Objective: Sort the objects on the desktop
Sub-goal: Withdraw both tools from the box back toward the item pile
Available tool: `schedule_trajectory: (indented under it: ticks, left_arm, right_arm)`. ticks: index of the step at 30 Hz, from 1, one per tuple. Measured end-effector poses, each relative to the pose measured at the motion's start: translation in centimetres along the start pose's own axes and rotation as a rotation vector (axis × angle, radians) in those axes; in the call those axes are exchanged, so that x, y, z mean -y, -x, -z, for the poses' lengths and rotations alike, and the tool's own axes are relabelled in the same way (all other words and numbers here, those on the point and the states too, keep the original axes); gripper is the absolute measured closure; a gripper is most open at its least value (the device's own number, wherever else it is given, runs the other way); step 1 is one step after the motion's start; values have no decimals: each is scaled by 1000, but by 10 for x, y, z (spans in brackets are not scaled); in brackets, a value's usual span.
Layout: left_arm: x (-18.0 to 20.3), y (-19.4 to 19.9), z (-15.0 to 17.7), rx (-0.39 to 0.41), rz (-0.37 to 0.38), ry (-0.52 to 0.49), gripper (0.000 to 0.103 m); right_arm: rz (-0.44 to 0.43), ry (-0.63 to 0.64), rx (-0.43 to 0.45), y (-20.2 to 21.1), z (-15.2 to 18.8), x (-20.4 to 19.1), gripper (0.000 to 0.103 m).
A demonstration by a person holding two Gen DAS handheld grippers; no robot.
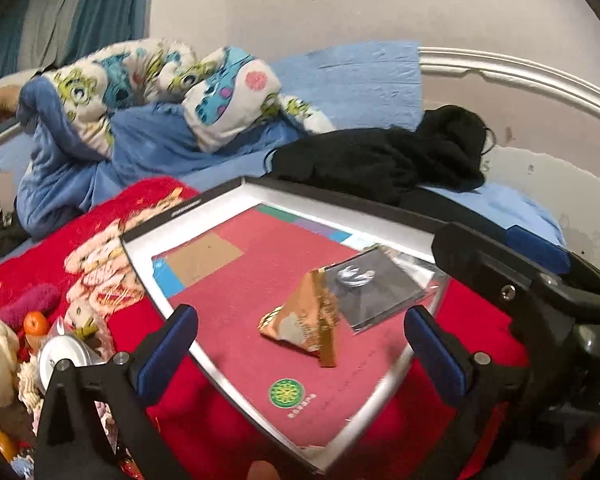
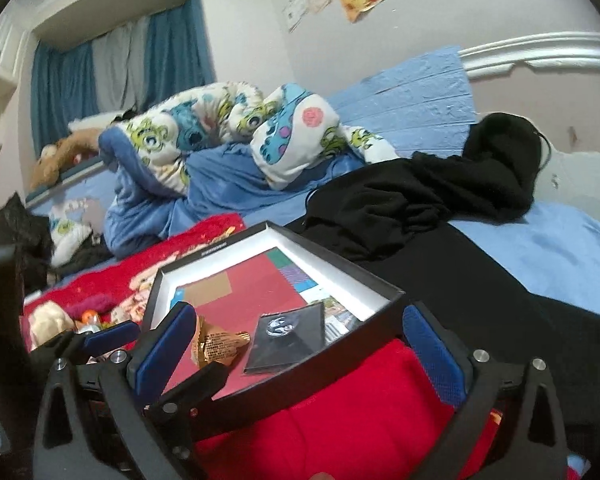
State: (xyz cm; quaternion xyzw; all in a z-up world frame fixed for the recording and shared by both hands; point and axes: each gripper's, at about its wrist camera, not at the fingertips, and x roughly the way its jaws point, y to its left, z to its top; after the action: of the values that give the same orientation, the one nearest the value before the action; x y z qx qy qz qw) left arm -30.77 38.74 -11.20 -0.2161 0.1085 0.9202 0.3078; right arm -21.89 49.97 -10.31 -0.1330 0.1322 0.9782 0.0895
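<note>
Grippers, left [image 1: 300, 344] and right [image 2: 296, 344], stand spread and empty at frame bottom, before a shallow box [image 1: 392, 216] holding a gold packet [image 1: 304, 324] and dark sleeve [image 1: 374, 288].

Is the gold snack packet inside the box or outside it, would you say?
Inside: the gold snack packet lies on the box's red floor, within its white walls.

The left gripper [image 1: 300, 344] is a matte black plastic frame whose two stubby fingers carry royal-blue textured pads [image 1: 168, 354]. Round silver pivot pins gleam at each finger's base, on angular, ribbed black arms. The right gripper [image 2: 300, 352] is the same build: black frame, dimpled blue pads [image 2: 432, 354], silver pins, small dark screws along its linkage. In the left view its black body shows a recessed hex screw and white lettering.
</note>
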Motion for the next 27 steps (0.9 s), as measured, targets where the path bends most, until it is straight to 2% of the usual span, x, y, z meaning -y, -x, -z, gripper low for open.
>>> schedule_trajectory:
  ticks: [6, 13, 23, 27]
  left_arm:
    - [8, 17, 0, 25, 6, -21, 0]
    - [-5, 49, 3, 43, 32, 55, 0]
    - [-24, 109, 8, 51, -44, 107, 0]
    - [-36, 137, 18, 19, -94, 118, 0]
  right_arm:
    - [5, -48, 31, 16, 1, 5, 0]
    - [-39, -24, 12, 36, 3, -18, 0]
    - [-123, -18, -3, 69, -1, -61, 0]
    - [-157, -6, 5, 84, -5, -76, 0]
